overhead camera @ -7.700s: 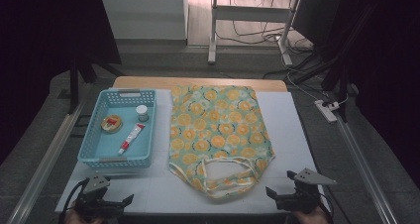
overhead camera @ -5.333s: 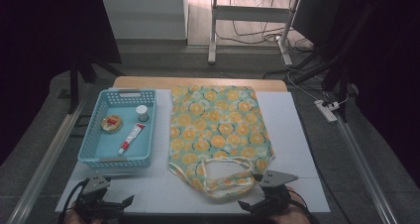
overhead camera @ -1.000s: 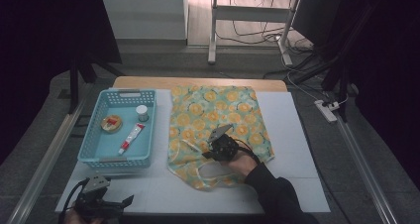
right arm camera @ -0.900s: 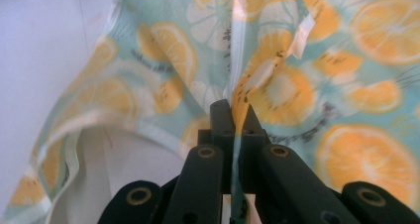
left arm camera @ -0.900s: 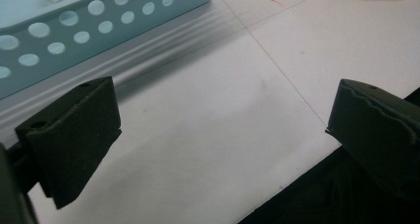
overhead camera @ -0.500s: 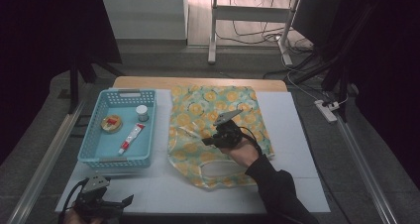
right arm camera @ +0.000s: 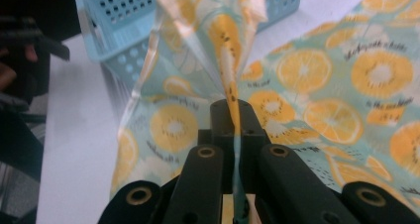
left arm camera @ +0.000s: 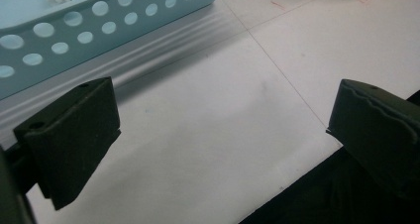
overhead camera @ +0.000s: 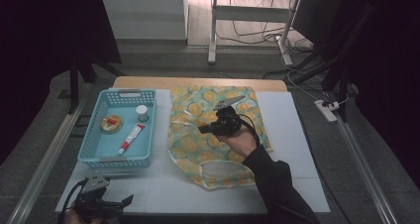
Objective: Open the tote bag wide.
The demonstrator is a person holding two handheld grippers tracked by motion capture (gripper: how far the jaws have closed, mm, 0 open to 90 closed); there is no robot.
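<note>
White sheeting covers the table point(overhead camera: 297, 135), with a strip of bare wood at the far edge and dark floor, cables and a desk frame beyond.

Right gripper point(overhead camera: 210, 128): raised over the middle of the orange-print bag point(overhead camera: 198, 149). In the right gripper view its jaws are pressed together on a fold of the bag's upper layer point(right arm camera: 233, 60), which rises from them as a taut, translucent ridge. The rest of the bag lies flat on the sheeting, handle cut-out point(overhead camera: 225, 170) toward the person, left edge close beside the blue basket point(overhead camera: 101, 157).

Left gripper point(overhead camera: 106, 204): idle at the near left corner of the table, jaws spread wide with nothing between them; the left gripper view shows bare sheeting and the basket's perforated wall point(left arm camera: 74, 30).

Basket contents: a small white-capped bottle point(overhead camera: 142, 113), a round tin point(overhead camera: 111, 123), a red-and-white tube point(overhead camera: 131, 138). None are disturbed.

Risks, as I judge them:
- The hold takes in only a thin pinch of slick film. A quick pull could slide it free and drop the layer.
- I cannot tell whether one layer or both are caught. If both, lifting raises the whole bag instead of opening it.
- Nothing pins the bag down. Further lifting may drag it across the sheeting, possibly against the basket.
- The left gripper is well apart from the bag; a late reach leaves the opening unsupported.
</note>
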